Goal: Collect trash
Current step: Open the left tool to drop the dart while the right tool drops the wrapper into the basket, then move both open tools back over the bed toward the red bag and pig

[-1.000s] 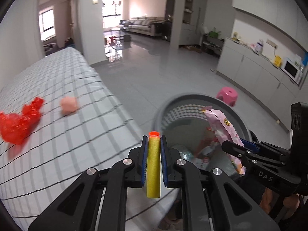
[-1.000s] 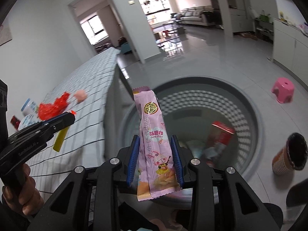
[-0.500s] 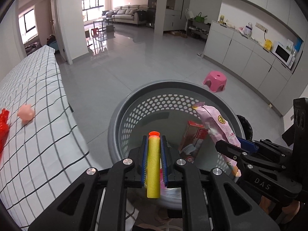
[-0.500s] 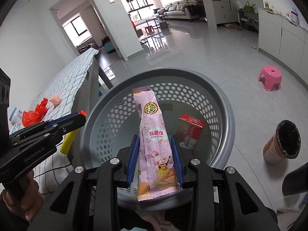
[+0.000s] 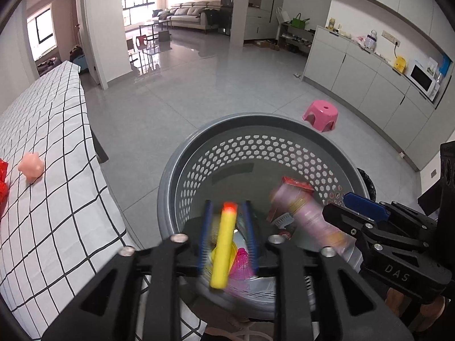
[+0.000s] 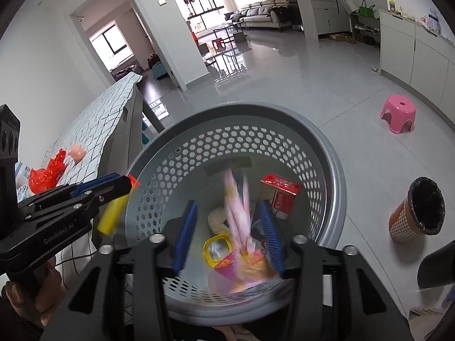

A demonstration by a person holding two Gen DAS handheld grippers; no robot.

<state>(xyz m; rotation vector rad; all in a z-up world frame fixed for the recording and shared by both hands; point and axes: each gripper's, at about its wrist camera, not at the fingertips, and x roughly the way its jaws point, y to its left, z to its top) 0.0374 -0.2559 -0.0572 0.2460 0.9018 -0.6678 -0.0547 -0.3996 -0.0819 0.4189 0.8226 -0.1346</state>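
My left gripper [image 5: 227, 207] hangs over a grey perforated basket [image 5: 256, 119] and its jaws are opening. A yellow foam dart [image 5: 224, 244] with an orange tip is blurred and tilted between the blue pads, with gaps on both sides. My right gripper [image 6: 227, 203] hangs over the same basket [image 6: 327, 142], its jaws opening too. A pink snack wrapper [image 6: 239, 218] is blurred between its pads and touches neither. Each view shows the other tool: right gripper [image 5: 344, 207], left gripper [image 6: 125, 183]. A red box [image 6: 280, 191] and other litter lie in the basket.
A table with a checked cloth [image 5: 57, 199] stands left of the basket, bearing a pink lump [image 5: 31, 167] and crumpled red plastic [image 6: 47, 173]. A small checkered bin with a black liner [image 6: 418, 213] and a pink stool [image 5: 321, 113] stand on the grey floor to the right.
Both grippers came from beside the table to over the basket. Their jaws, shut on the dart and the wrapper before, have parted, and both items now tilt and blur.
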